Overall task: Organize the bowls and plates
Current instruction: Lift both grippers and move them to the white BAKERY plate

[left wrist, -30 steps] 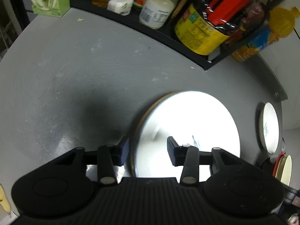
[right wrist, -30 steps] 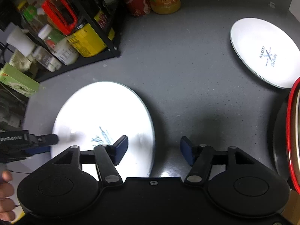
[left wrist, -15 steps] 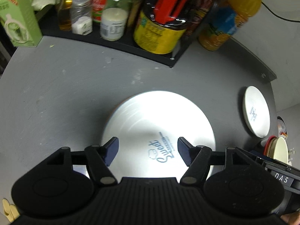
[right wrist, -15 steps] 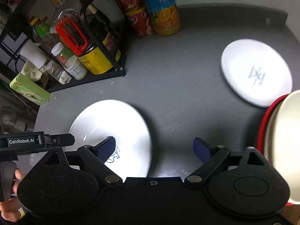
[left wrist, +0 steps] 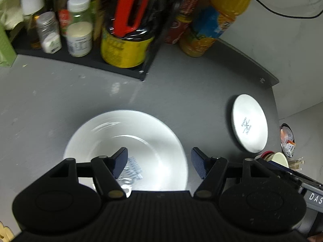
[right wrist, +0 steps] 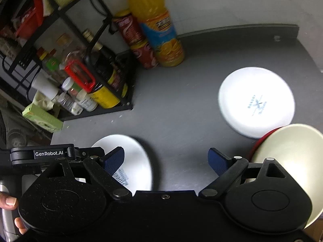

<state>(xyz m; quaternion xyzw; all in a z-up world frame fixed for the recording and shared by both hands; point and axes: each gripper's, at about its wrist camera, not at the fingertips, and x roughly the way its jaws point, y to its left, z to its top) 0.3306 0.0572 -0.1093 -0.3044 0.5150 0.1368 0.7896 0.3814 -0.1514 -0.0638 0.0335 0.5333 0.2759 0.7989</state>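
1. Left wrist view: two white plates lie flat on the grey countertop (left wrist: 181,92). The large plate (left wrist: 141,141) sits directly below the left gripper (left wrist: 159,164); the small plate (left wrist: 250,129) lies well apart, toward the right edge. The large one is glossy, round and shallow with blue print near its centre; the small one is round with a dark printed mark. The jaws have just been opening and stand moderately wide, nothing between the ribbed blue pads, which hang above the plate without touching it.

2. Same view, surroundings: a black corner rack (left wrist: 113,68) at the back holds several jars and bottles, among them a white-capped jar (left wrist: 79,26) and a dark jug with a yellow label and red handle (left wrist: 127,36). Just right of the rack stand one red can (left wrist: 181,20) and one orange juice bottle (left wrist: 214,20). A cream bowl (left wrist: 279,159) peeks out at the right, partly hidden by the other gripper's body.

3. Right wrist view: the same two plates show, the large plate (right wrist: 137,161) lower left, partly covered by the left gripper's black body (right wrist: 50,155), and the small plate (right wrist: 256,102) at right. One cream bowl (right wrist: 292,153), smooth and rounded, sits nested over a red rim (right wrist: 262,141) beside the small plate. The right gripper (right wrist: 166,162) has just been opening; its jaws stand wide and empty above bare countertop. Fingers (right wrist: 8,201) show at the left edge.
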